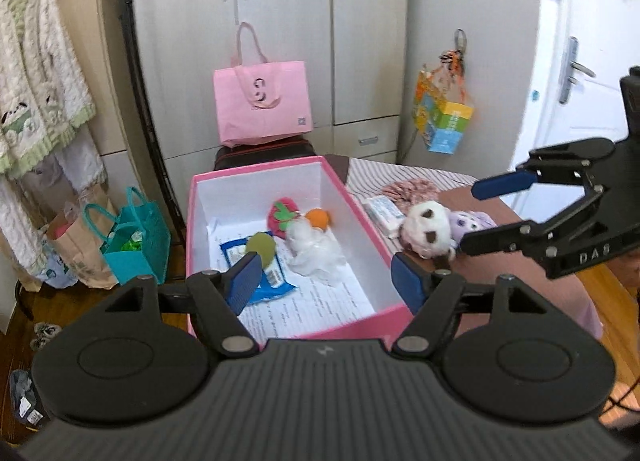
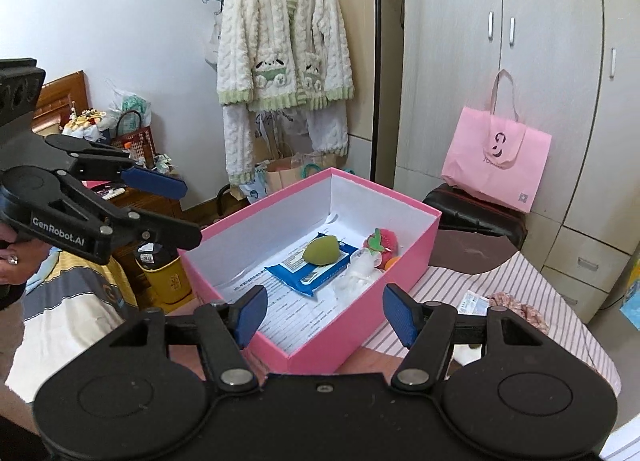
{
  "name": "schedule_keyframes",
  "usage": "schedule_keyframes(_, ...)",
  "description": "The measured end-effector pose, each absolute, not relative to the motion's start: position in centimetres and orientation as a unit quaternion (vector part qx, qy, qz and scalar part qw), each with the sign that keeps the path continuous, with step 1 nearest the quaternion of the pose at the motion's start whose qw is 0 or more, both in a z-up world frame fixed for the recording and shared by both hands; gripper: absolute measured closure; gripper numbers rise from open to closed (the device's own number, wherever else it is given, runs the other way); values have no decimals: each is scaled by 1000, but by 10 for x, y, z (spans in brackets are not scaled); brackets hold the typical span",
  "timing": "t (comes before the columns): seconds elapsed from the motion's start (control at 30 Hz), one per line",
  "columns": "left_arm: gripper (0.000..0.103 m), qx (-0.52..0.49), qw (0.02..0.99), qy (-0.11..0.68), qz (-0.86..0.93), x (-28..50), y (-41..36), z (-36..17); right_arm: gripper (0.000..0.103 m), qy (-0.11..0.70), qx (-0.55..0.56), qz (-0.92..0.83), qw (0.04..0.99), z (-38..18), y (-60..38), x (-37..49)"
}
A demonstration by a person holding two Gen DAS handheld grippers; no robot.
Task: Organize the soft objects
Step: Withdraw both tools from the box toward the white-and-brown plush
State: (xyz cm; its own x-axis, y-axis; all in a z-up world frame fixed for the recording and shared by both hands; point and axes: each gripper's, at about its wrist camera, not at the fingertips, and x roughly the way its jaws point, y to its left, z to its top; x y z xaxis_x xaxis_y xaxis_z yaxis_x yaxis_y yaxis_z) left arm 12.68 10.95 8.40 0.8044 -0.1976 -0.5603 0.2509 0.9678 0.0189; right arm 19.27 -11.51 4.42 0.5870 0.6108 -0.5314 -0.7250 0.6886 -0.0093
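Jacket [image 2: 280,45]: hung at far left on a rack, cream with green trim.
Teal bag [image 1: 136,237]: stood on the floor left of the box, beside a paper bag [image 1: 76,253].
Left gripper [image 1: 324,281]: hovered over the near end of the box, jaws apart and empty, blue pads [image 1: 244,285] clear of everything.
Box [image 1: 360,201]: pink, open, on the table; white inside with printed sheets on its floor.
Blue pack [image 2: 312,265]: lay flat in the box, near its left wall.
Green toy [image 2: 324,251]: rested on top of the blue pack.
White tuft [image 1: 316,247]: lay mid-box, right of the green toy.
Strawberry [image 1: 284,217]: sat at the far end of the box, touching the orange ball [image 1: 318,218].
Pink bag [image 1: 262,105]: stood behind the box on a dark stool [image 2: 476,213].
Wipes [image 1: 384,213]: lay on the striped cloth [image 2: 520,285] just right of the box.
Panda [image 1: 426,229]: lay on the table outside the box, against a purple plush [image 1: 472,221].
Right gripper [image 1: 468,217]: hung just over the two plush toys, jaws apart, gripping nothing.
Door [image 1: 580,61]: white, at far right.
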Motion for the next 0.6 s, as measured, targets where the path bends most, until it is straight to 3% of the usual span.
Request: schedule_keyframes(0.6,23,54,917,338,-204,87,58,68,24,239,-118,360,894,24,-169,139)
